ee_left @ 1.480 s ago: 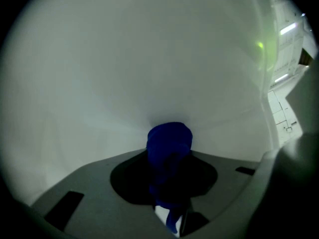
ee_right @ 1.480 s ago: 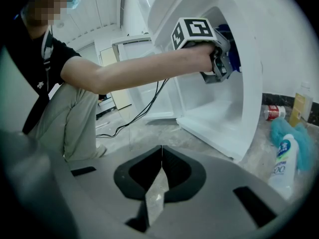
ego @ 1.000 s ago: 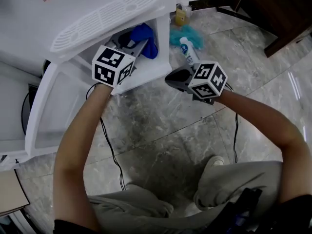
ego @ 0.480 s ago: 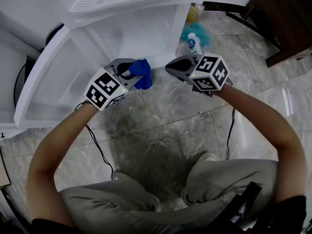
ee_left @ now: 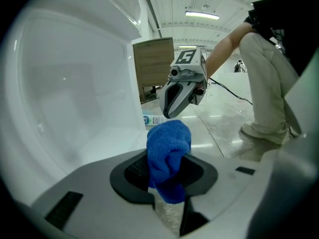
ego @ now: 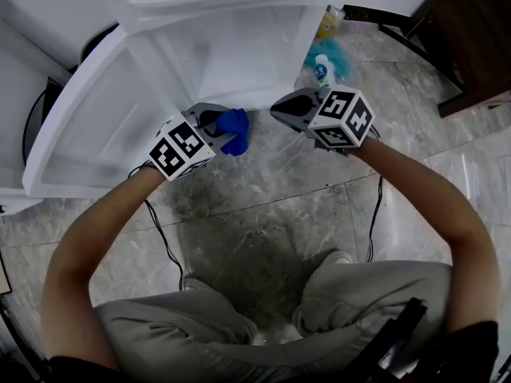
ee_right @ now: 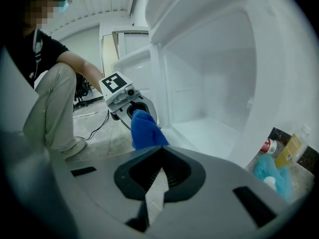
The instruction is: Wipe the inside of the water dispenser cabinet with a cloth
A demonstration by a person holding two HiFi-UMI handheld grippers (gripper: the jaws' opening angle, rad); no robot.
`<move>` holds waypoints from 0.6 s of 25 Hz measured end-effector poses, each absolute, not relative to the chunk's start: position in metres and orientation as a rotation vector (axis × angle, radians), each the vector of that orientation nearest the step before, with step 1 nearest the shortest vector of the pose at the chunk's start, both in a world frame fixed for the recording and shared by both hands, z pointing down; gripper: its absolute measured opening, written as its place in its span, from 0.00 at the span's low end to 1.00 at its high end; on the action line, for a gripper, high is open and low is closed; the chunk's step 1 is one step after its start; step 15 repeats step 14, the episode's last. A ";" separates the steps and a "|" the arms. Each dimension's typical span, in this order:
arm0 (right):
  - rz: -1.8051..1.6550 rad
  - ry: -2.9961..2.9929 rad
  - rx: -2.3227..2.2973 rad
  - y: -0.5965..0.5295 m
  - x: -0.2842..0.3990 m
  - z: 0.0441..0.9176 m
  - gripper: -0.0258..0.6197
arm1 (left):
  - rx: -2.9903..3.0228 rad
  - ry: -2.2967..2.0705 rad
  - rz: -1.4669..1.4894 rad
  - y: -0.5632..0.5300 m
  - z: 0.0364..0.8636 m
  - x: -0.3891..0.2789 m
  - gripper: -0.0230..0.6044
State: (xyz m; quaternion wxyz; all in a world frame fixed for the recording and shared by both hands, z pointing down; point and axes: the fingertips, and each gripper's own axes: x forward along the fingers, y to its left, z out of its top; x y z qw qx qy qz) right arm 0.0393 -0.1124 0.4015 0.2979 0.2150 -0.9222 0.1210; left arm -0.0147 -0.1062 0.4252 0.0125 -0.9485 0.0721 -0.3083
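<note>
Cabinet door [ego: 80, 134] hangs open at left of the white water dispenser cabinet [ego: 239, 46], which stands on a grey veined marble floor [ego: 263, 222]. Just outside the cabinet's lower edge, the left gripper [ego: 214, 123] is clamped on a bunched blue cloth [ego: 235, 129]; beside it the right gripper [ego: 279, 112] hovers, jaws together and empty. Further right lie a white bottle [ego: 322, 70] and dark wooden furniture [ego: 471, 22].

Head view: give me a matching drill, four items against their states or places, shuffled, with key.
1. blue terry cloth
2. right gripper
3. white cabinet door
4. white bottle with blue label

A. swung open
B. on the grey stone floor, beside the white dispenser cabinet
C. clamped in the left gripper
D. shut, nothing between the jaws

Pairs: 1-C, 2-D, 3-A, 4-B
</note>
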 end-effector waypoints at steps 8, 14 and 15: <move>0.259 -2.403 0.551 -0.112 0.040 0.414 0.04 | -2.937 0.143 -1.004 -0.091 0.440 -0.009 0.22; 0.266 -2.395 0.516 -0.104 0.036 0.422 0.04 | -2.927 0.118 -1.016 -0.087 0.444 -0.005 0.22; 0.266 -2.395 0.516 -0.104 0.036 0.422 0.04 | -2.927 0.118 -1.016 -0.087 0.444 -0.005 0.22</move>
